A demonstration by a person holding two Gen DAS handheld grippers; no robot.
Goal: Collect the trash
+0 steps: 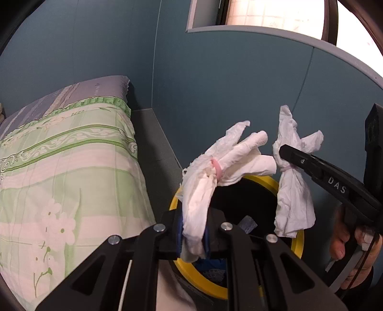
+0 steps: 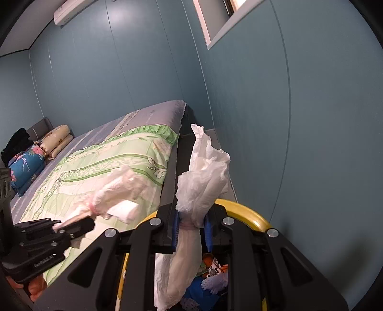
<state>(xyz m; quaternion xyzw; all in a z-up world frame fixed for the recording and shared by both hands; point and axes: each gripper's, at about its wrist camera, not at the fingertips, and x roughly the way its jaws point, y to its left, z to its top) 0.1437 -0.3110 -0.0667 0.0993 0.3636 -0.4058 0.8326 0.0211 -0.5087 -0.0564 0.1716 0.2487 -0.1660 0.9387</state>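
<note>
Left gripper [image 1: 194, 236] clamped on tied tissue bundle [image 1: 222, 165], long axis tilted up-right over yellow-rimmed bin [image 1: 298, 244]. Right gripper [image 2: 190, 235] clamped on second tissue bundle [image 2: 203, 177], upright over same bin. Both above opening; release drops inward.

walls [image 2: 143, 71]: blue | bed [image 2: 107, 162]: green floral cover | window [image 1: 275, 12]: bright

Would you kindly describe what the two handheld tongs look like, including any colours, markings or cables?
Both tongs are matte black, with angular linkage arms, triangular cut-outs and round silver bolts. The left tongs and right tongs have blue ribbed pads. White "DAS" lettering marks the right one's finger; the left one's body carries small white lettering too small to read. A thin dark cable loops by the person's hand.
</note>
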